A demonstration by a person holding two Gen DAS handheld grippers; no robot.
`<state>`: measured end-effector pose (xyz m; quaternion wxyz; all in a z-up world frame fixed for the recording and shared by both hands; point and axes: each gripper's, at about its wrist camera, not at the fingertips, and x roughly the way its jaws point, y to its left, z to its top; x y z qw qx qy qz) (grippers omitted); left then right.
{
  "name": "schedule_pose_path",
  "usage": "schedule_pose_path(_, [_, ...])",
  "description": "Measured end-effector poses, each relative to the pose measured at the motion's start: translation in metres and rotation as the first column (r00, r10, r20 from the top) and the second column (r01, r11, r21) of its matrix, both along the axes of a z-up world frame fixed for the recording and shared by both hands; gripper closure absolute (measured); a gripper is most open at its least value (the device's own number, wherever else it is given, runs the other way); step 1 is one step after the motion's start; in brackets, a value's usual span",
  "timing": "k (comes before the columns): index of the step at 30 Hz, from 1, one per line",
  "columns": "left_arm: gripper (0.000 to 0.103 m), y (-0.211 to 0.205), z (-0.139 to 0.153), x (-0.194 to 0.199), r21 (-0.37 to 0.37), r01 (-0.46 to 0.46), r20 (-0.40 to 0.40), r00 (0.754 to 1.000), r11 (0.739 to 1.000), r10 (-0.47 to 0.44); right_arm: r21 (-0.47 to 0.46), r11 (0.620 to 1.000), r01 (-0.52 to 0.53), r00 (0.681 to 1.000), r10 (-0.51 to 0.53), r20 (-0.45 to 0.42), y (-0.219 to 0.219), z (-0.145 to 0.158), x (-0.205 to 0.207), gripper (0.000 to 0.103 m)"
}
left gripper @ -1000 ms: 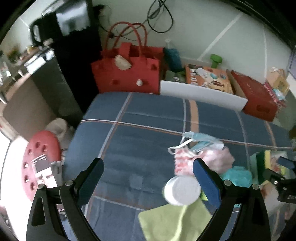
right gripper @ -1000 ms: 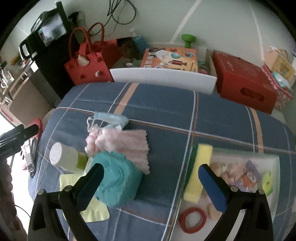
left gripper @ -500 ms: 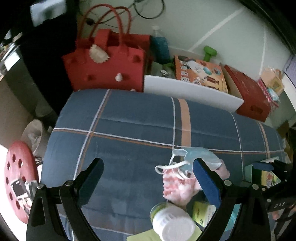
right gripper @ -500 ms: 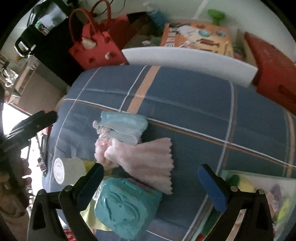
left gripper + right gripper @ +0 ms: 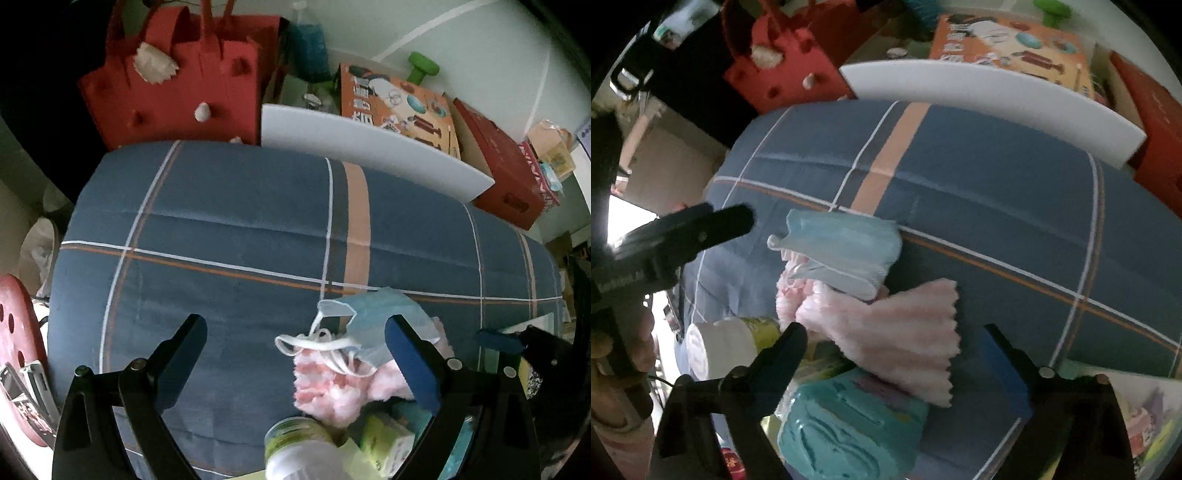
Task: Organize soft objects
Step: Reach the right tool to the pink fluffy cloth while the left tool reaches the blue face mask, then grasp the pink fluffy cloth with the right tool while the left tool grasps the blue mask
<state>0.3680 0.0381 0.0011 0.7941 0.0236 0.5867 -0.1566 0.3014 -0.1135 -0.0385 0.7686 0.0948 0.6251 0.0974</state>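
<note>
I'm over a bed (image 5: 229, 221) with a blue checked cover, boxes and a red bag (image 5: 177, 74) along its far edge. Near the middle of the near side lies my target pile: a pink fleecy cloth (image 5: 897, 339) with a zigzag hem, and a pale blue face mask (image 5: 846, 247) lying across its far end, white ear loops trailing left. Both look light, limp and easy to bunch; I judge the cloth will fold and drag rather than lift flat, so I'd pinch it through a thick gathered part near its middle, not by the thin hem. The mask is best taken by its pleated body, since the loops would slip.

Just beside the cloth, nearer me, sit a teal packet (image 5: 849, 428) and a white-capped bottle (image 5: 720, 347) lying on its side, with a yellow-green cloth (image 5: 351, 458) under them.

My right gripper (image 5: 897, 354) hangs over the pink cloth, jaws wide but closing, the cloth between them and not yet pressed. My left gripper (image 5: 295, 343) is spread wide over the mask's loops, holding nothing.
</note>
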Motion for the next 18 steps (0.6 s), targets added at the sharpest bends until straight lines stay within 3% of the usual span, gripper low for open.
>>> schedule_pose_path(5, [0.006, -0.015, -0.012, 0.004, 0.006, 0.019, -0.046, 0.999, 1.0, -0.018, -0.008, 0.999, -0.044, 0.999, 0.044, -0.01, 0.014, -0.007, 0.004, 0.023])
schedule_pose_path(7, [0.006, -0.016, -0.019, 0.006, -0.008, 0.007, -0.078, 0.997, 1.0, -0.007, -0.01, 0.999, -0.054, 0.998, 0.054, -0.013, 0.016, -0.011, 0.004, 0.033])
schedule_pose_path(13, [0.019, -0.023, -0.038, 0.011, -0.055, -0.011, -0.164, 0.986, 0.998, 0.002, -0.004, 0.999, -0.047, 0.999, 0.047, -0.021, 0.01, -0.021, 0.005, 0.048])
schedule_pose_path(18, [0.027, -0.03, -0.05, 0.012, -0.122, -0.018, -0.234, 0.972, 0.992, -0.011, 0.023, 0.999, -0.031, 0.999, 0.032, -0.021, -0.001, -0.026, 0.003, 0.052])
